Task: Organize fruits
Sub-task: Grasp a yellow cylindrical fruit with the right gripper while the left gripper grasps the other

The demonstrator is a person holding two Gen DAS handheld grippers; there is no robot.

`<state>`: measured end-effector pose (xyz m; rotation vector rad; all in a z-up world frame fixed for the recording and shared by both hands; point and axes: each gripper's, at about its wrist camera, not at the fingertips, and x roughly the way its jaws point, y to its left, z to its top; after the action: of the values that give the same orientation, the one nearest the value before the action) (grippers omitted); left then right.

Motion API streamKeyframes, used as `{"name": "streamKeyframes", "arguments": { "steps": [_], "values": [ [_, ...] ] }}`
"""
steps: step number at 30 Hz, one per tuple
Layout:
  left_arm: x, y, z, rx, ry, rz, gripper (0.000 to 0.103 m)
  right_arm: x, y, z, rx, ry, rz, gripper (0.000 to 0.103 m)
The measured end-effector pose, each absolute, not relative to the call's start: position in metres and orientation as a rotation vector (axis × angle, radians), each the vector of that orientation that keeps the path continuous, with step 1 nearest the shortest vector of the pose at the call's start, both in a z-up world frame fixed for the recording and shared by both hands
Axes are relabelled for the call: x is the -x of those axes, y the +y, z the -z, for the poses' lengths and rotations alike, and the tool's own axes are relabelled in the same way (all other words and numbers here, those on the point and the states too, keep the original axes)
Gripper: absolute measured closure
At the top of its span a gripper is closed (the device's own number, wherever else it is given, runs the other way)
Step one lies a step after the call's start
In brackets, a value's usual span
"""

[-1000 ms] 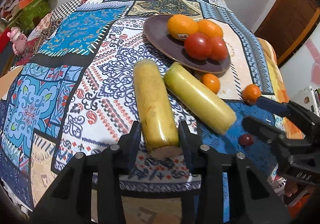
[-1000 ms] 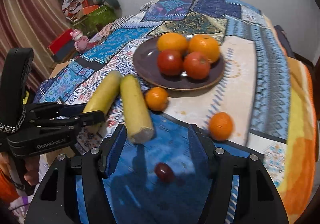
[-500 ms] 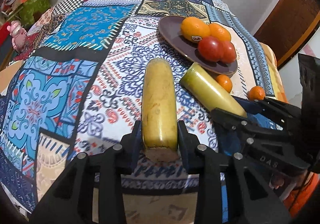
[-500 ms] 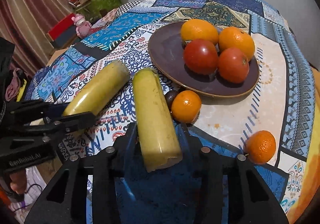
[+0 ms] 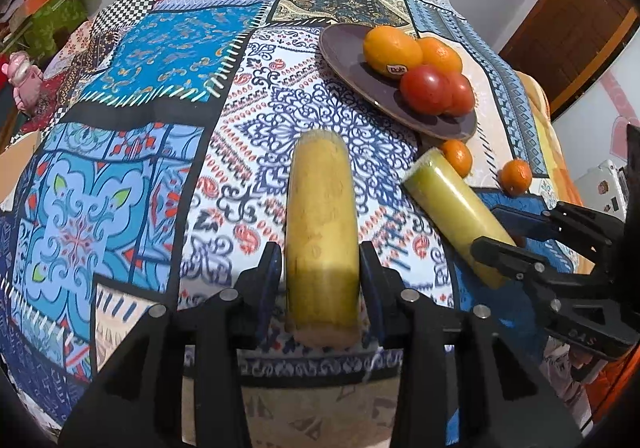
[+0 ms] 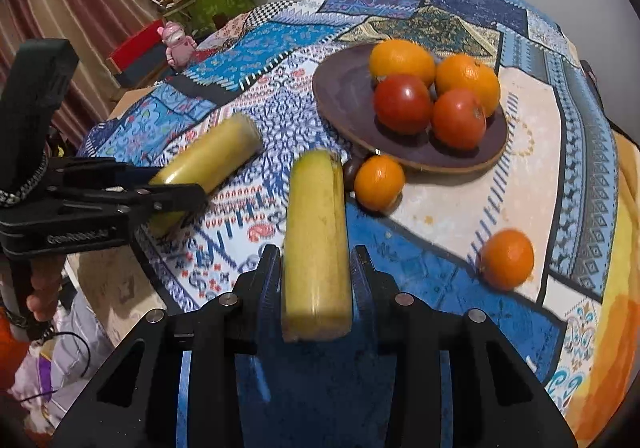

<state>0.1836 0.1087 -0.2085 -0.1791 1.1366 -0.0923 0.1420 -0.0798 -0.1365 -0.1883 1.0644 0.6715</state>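
Two yellow-green sugarcane-like pieces lie over the patterned tablecloth. My left gripper [image 5: 320, 268] is shut on one yellow piece [image 5: 320, 220]; it also shows in the right wrist view [image 6: 204, 164]. My right gripper [image 6: 316, 268] is shut on the other yellow piece [image 6: 316, 232], which also shows in the left wrist view [image 5: 452, 204]. A brown plate [image 6: 344, 104] holds two oranges [image 6: 402, 58] and two tomatoes [image 6: 402, 104]. Two small tangerines [image 6: 378, 182] [image 6: 506, 260] lie on the cloth near the plate. A dark small fruit [image 6: 352, 170] sits behind the right piece.
The table edge runs close under both grippers. A pink toy [image 6: 178, 44], boxes and a curtain stand beyond the table's left side. A wooden door [image 5: 576, 16] is at the right.
Both grippers have closed on their yellow pieces and lifted them slightly. The two pieces have spread apart from lying side by side. The dark fruit has rolled to beside the near tangerine.
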Motion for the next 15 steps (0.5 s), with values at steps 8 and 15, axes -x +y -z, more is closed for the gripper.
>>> {"name": "streamKeyframes", "arguments": {
  "steps": [8, 15],
  "values": [
    [-0.202, 0.099, 0.218, 0.127, 1.142, 0.089, 0.064, -0.157, -0.062, 0.148, 0.209, 1.085, -0.667, 0.067],
    [-0.201, 0.096, 0.221, 0.099, 1.113, 0.076, 0.064, -0.159, -0.060, 0.158, 0.176, 1.096, -0.664, 0.070]
  ]
}}
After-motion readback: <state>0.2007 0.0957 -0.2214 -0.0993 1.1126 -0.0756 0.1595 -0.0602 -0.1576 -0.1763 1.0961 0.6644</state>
